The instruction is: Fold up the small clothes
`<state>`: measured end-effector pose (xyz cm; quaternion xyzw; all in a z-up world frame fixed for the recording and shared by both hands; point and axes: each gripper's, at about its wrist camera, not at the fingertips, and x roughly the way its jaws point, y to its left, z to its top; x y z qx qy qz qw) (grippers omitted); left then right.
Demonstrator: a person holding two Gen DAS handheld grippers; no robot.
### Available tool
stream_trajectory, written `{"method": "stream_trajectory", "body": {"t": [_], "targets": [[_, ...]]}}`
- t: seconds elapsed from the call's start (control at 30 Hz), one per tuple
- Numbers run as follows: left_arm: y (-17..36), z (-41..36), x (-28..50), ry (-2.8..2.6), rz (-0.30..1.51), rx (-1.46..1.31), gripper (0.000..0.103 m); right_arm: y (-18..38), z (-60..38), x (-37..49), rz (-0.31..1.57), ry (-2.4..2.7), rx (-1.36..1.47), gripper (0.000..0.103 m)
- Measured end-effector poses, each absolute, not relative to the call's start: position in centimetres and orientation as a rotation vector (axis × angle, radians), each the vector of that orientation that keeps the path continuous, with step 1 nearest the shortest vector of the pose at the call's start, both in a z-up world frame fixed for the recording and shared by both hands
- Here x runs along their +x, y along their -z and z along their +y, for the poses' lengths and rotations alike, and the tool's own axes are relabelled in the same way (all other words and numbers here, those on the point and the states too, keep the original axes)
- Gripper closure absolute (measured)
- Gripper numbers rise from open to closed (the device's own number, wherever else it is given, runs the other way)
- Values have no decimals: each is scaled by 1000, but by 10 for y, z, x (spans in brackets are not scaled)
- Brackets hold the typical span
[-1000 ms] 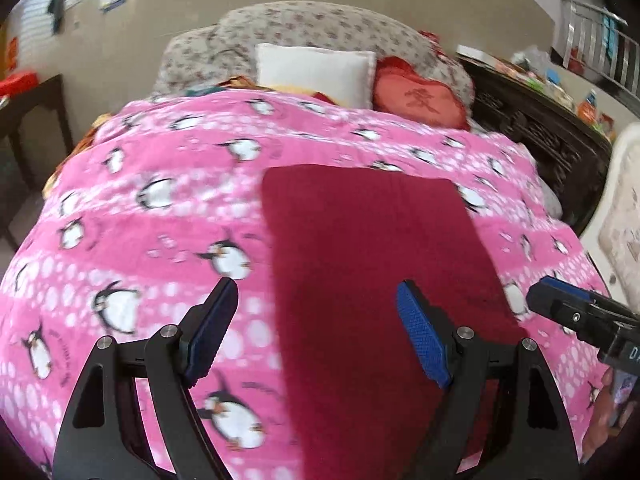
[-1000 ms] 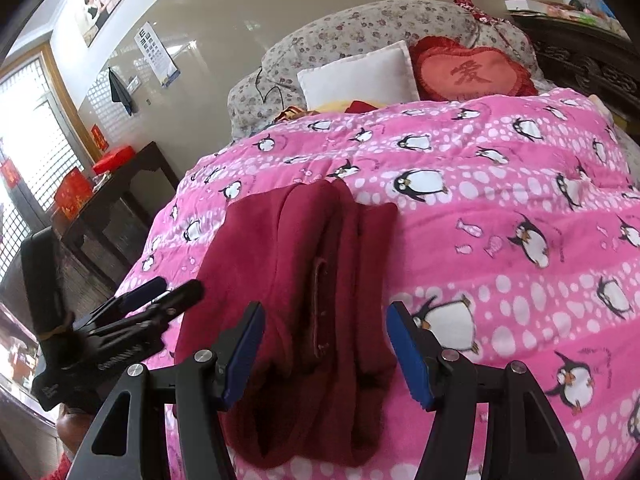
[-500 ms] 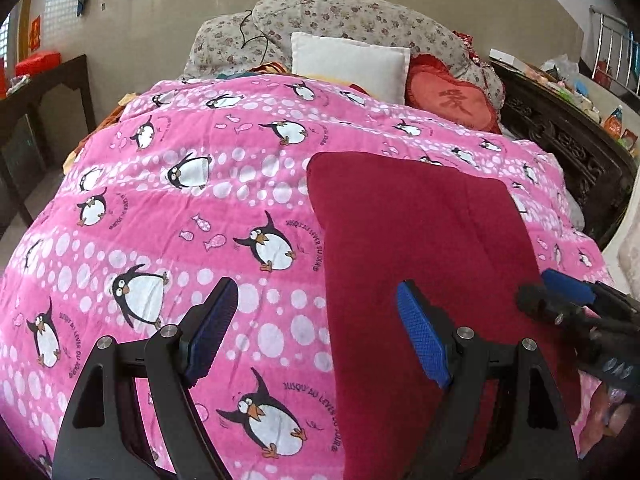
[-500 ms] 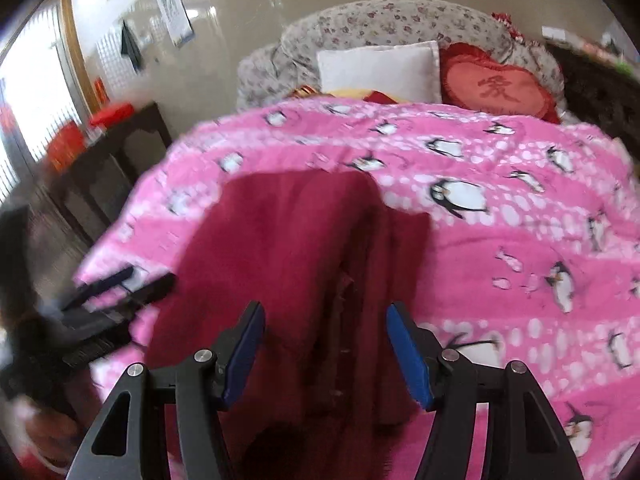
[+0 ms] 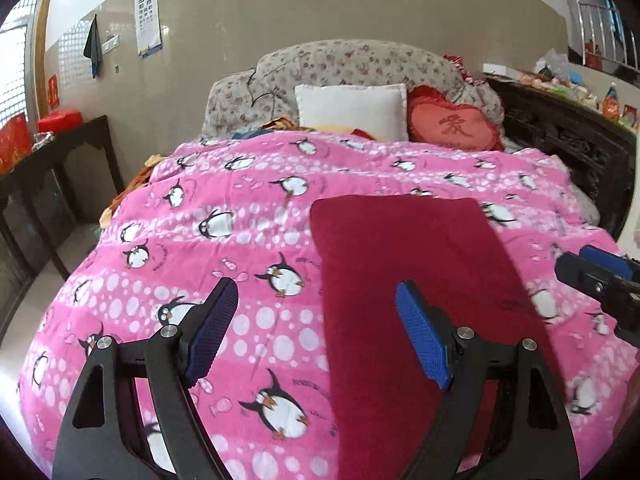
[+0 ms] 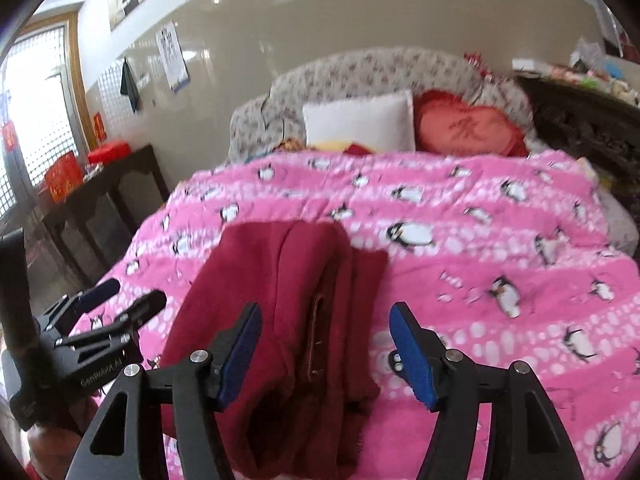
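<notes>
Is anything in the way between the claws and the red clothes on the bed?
Nothing visible. The red garment lies in the open on the pink penguin blanket, just ahead of the open right claw and open left claw.

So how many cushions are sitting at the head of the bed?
2. A white cushion leans against the flowery headboard, and a red heart-shaped cushion sits touching its right side. The pink penguin blanket may hide more.

Folded dark-red garment (image 5: 408, 280) on quilt (image 5: 240, 240)
</notes>
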<state>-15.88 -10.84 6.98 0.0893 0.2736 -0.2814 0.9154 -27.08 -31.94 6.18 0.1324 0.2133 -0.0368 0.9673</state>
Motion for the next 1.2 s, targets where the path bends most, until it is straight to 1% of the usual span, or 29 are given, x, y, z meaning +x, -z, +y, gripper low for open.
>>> {"method": "stream_trajectory", "body": {"t": [0.23, 0.5, 1.2], "targets": [[-78, -105, -174, 584, 580, 130, 22, -68, -318, -288, 411, 84, 257, 38], [-81, -116, -190, 610, 570, 163, 22, -62, -312, -293, 415, 90, 262, 38], [-79, -114, -190, 605, 570, 151, 22, -61, -308, -290, 428, 77, 266, 38]]}}
